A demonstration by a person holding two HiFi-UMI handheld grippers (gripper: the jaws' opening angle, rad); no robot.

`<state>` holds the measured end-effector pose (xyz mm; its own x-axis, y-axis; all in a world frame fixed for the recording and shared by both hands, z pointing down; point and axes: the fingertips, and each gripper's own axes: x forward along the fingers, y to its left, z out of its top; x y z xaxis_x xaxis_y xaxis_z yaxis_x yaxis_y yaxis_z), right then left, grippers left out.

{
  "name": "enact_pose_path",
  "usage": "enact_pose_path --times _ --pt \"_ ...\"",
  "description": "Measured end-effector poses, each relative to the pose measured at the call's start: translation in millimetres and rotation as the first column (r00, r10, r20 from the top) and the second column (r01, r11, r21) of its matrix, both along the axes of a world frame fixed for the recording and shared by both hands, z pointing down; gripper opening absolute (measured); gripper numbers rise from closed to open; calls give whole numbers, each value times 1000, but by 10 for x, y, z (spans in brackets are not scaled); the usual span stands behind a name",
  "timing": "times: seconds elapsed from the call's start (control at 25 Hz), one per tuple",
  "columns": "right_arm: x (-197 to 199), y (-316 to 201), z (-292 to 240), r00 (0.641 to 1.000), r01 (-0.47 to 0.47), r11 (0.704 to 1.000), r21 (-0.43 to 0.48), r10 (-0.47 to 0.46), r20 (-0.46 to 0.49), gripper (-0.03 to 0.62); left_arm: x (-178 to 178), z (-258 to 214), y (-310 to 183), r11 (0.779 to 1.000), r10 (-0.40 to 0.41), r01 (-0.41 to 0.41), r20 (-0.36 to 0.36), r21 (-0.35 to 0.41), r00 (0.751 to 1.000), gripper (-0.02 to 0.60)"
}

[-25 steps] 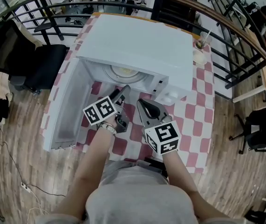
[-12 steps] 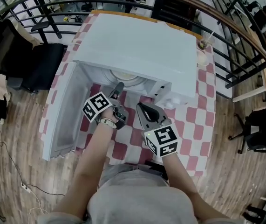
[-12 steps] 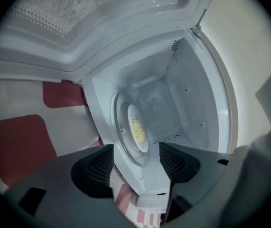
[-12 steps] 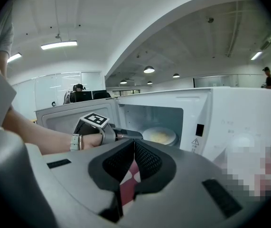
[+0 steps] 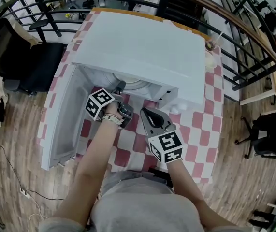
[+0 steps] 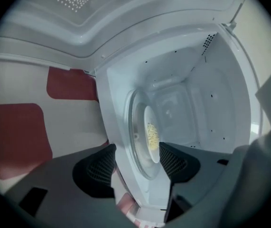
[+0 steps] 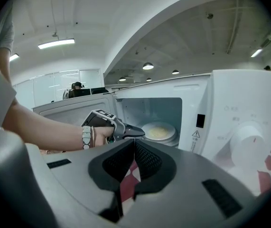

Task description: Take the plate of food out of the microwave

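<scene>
The white microwave (image 5: 138, 47) stands on a red-and-white checked table, its door (image 5: 63, 124) swung open to the left. Inside, a white plate of yellow food (image 7: 159, 132) rests on the glass turntable; the same plate (image 6: 150, 134) appears tilted in the rolled left gripper view. My left gripper (image 5: 120, 88) is at the mouth of the cavity, its jaws open and empty (image 6: 137, 167), short of the plate. My right gripper (image 5: 145, 113) hovers over the table in front of the microwave, its pads (image 7: 144, 161) pressed together with nothing between them.
The microwave's control panel and knob (image 7: 246, 139) lie to the right of the cavity. A cup with a straw (image 5: 209, 46) stands at the table's far right corner. A black railing (image 5: 244, 37) curves behind the table, and a dark chair (image 5: 36, 66) sits at the left.
My left gripper has moved forward and down to the microwave opening and rolled about its axis. The right gripper has dropped slightly and stays in front of the microwave.
</scene>
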<state>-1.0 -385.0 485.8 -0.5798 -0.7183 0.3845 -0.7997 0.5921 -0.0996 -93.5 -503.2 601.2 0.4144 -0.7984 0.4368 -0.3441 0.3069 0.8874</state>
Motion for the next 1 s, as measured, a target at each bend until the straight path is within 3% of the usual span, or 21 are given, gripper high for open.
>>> enact_pose_path --times 0.36,1.0 --pt "-19 -15 81 1000 0 1000 -21 0 0 26 -26 92 -41 988 -49 55 45 -145 998 295" --pt "25 13 216 1000 -5 998 -55 4 -19 26 9 309 -187 957 -115 114 12 -266 993 348"
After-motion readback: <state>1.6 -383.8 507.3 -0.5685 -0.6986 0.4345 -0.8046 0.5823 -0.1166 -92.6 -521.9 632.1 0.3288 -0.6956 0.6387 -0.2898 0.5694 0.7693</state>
